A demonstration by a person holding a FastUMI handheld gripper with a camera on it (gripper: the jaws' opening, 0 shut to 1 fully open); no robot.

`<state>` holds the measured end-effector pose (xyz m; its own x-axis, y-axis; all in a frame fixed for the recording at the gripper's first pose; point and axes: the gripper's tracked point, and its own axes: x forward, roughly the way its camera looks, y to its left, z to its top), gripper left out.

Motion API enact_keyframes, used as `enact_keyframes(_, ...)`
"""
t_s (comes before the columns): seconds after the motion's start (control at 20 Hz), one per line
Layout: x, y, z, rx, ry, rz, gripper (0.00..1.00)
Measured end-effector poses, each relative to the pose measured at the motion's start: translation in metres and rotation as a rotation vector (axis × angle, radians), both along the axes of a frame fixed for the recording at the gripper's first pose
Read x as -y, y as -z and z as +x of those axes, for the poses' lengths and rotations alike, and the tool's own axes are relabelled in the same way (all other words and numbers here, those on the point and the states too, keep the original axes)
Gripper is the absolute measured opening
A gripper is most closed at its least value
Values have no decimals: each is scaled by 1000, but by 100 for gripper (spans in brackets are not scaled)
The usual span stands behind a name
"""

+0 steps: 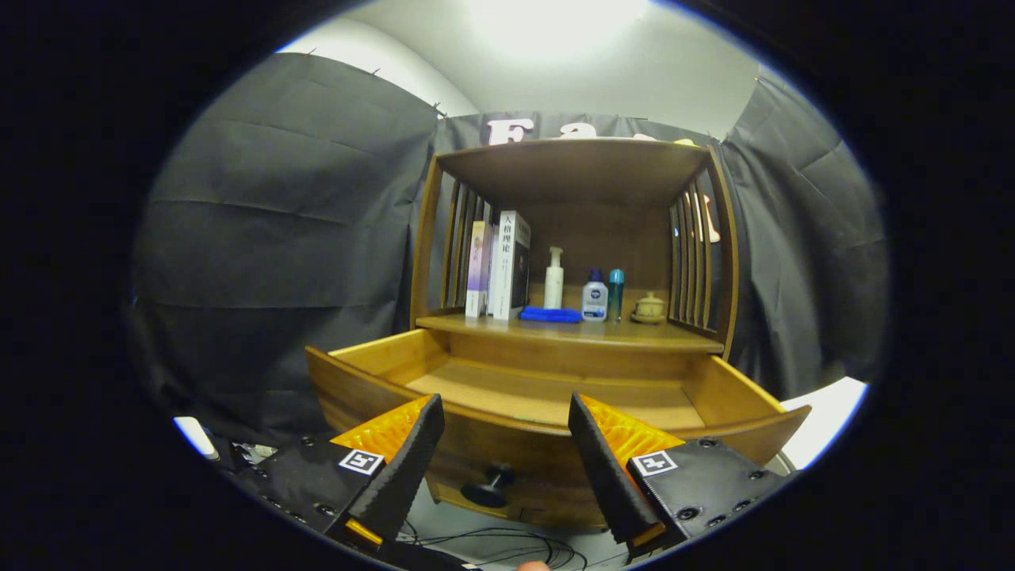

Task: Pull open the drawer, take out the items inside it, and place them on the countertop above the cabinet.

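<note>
Jaws released over pulled-out drawer (pixel 547 396), nothing gripped, gripper (pixel 505 440) above knob (pixel 488 488), items already on desk (pixel 571 331) beside books (pixel 501 266); risk: dipping in clips drawer front, jolts bottles (pixel 595 295).

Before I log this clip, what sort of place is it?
Likely a staged recording booth: black cloth hangs all round a wooden cabinet, its drawer pulled open, with books and bottles on the countertop. The gripper is open, holding nothing.
</note>
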<state>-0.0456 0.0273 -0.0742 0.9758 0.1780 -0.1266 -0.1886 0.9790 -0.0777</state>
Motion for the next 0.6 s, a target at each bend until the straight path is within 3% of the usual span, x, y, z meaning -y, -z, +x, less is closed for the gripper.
enact_keyframes(0.2, -7, -40, 25, 3, -44, 27, 98)
enact_keyframes(0.4, -8, -67, 63, -92, -88, 101, 98)
enact_keyframes(0.6, -2, -71, 105, -215, -115, 74, 98)
